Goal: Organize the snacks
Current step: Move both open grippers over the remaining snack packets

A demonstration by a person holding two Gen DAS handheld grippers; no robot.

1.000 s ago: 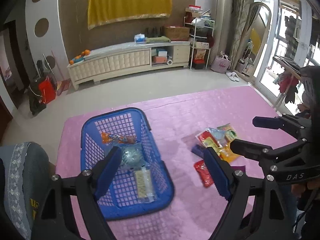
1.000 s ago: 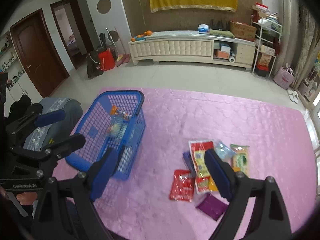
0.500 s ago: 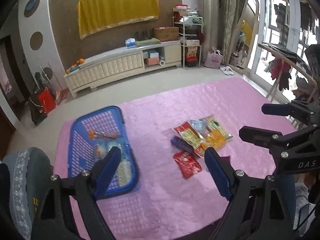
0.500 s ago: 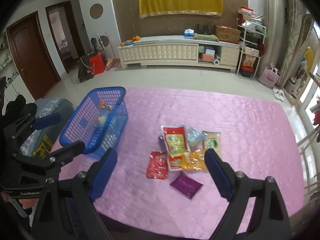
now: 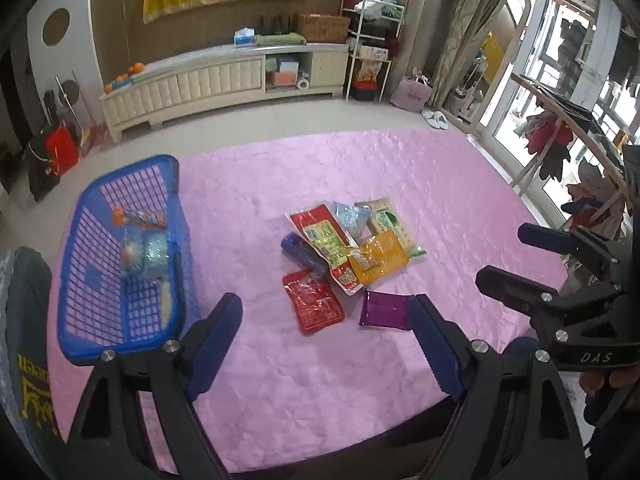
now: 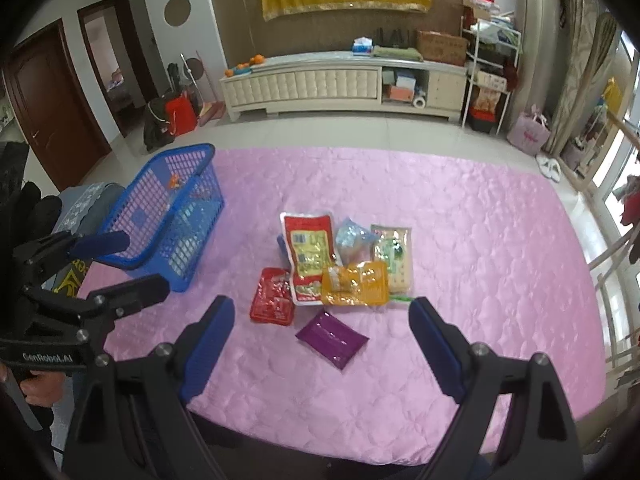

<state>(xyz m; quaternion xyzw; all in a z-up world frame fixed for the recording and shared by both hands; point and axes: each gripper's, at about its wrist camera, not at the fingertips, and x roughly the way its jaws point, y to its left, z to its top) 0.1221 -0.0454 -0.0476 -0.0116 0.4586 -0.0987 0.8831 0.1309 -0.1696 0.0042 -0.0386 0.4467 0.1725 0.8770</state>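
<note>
Both grippers, left gripper (image 5: 326, 336) and right gripper (image 6: 322, 340), are held spread apart above the pink bench (image 6: 480, 240), with nothing clamped; snack packets (image 6: 336, 264) are heaped beside a blue basket (image 6: 160, 216).

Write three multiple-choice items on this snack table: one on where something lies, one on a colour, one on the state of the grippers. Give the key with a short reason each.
1. Where does the purple packet lie?
A. Inside the basket
B. On the pink cloth, apart from the pile on its near side
C. Under the red packet

2. What colour is the basket?
A. Blue
B. Green
C. White

3. How do the left gripper and the right gripper stand?
A. Both shut on packets
B. Left open, right shut
C. Both open and holding nothing

Key: 1 B, the purple packet rests alone on the pink cloth, nearer the cameras than the snack pile. 2 A, its mesh walls are blue. 3 C, each wrist view shows its fingers spread wide with nothing between them.
</note>
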